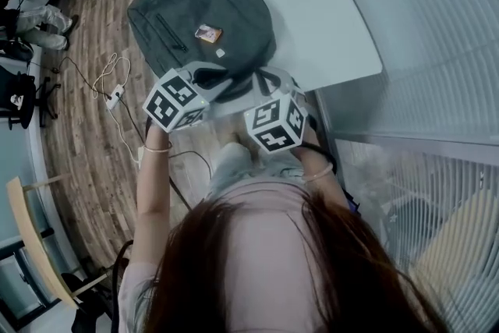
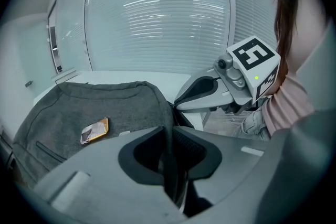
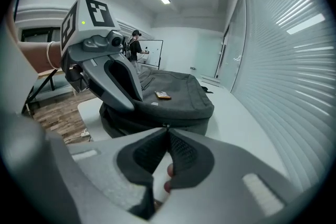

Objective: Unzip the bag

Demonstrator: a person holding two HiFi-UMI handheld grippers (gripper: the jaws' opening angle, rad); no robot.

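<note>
The white surface (image 1: pixel 335 4) has the grey bag (image 1: pixel 199 12) lying flat on it, with its near edge right at your side of the surface. Your left gripper (image 2: pixel 170 144) has its jaws narrowed down onto a fold of the bag's fabric at that edge. The right gripper (image 3: pixel 167 134) has its jaws pressed together on a tiny metal bit at the seam, which I'd guess is the zipper pull (image 3: pixel 166 126).

For this step, I'd use the left pinch as your anchor and draw the pull along the seam line rather than lifting it off, so the fabric is taut and the slider doesn't snag.

Heads up: no view really shows the zipper track, and the pull is barely a speck. The head view doesn't show either pinch point clearly. I can't read the little orange tag (image 2: pixel 95 130).
</note>
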